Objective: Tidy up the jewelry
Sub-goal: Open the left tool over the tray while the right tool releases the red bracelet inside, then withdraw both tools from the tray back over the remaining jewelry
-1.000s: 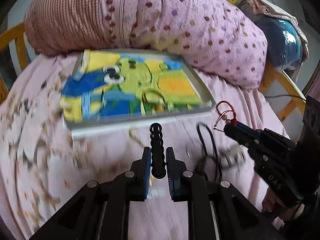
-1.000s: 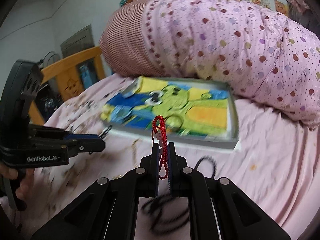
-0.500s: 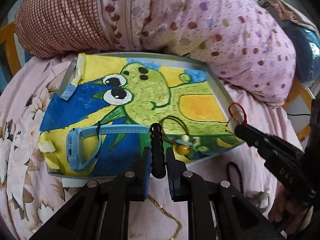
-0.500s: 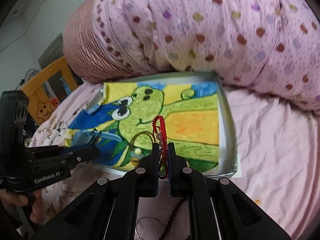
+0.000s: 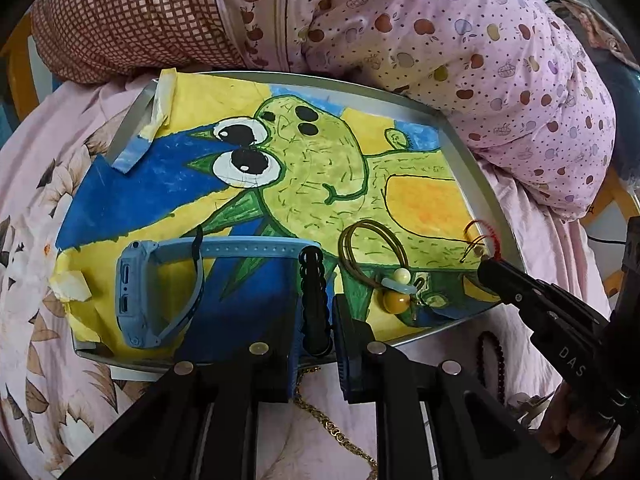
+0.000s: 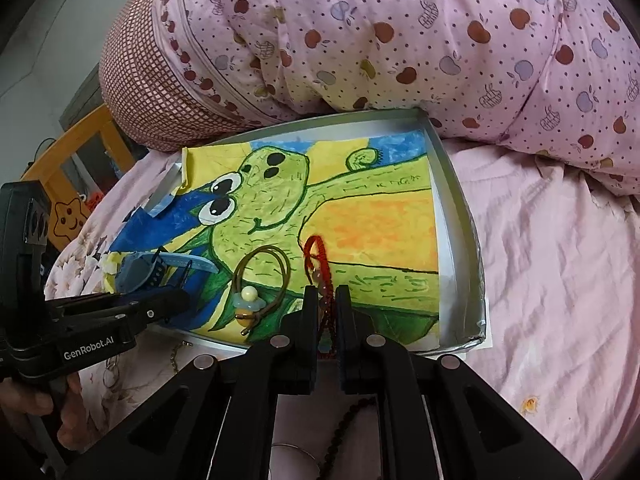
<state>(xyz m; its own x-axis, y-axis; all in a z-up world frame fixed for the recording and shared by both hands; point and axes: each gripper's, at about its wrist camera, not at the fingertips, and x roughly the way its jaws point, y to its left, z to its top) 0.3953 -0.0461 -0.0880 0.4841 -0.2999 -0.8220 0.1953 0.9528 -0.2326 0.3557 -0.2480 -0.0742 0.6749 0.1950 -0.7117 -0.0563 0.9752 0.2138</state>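
While your left tongs (image 5: 314, 312) clamp a black beaded bracelet (image 5: 313, 280) over the near edge of the tray (image 5: 496, 216), your right tongs (image 6: 327, 304) pinch a red string bracelet (image 6: 318, 258) above the drawing lining the tray. Inside lie a blue watch (image 5: 160, 288) and a brown cord necklace (image 5: 372, 248). A gold chain (image 5: 336, 432) rests on the bed (image 6: 560, 280).

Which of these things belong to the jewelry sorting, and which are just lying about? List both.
Job in hand:
tray
black hair tie in left gripper
red bracelet in right gripper
brown beaded cord
blue watch
gold chain
dark bead string

Lying about:
quilt
bedsheet
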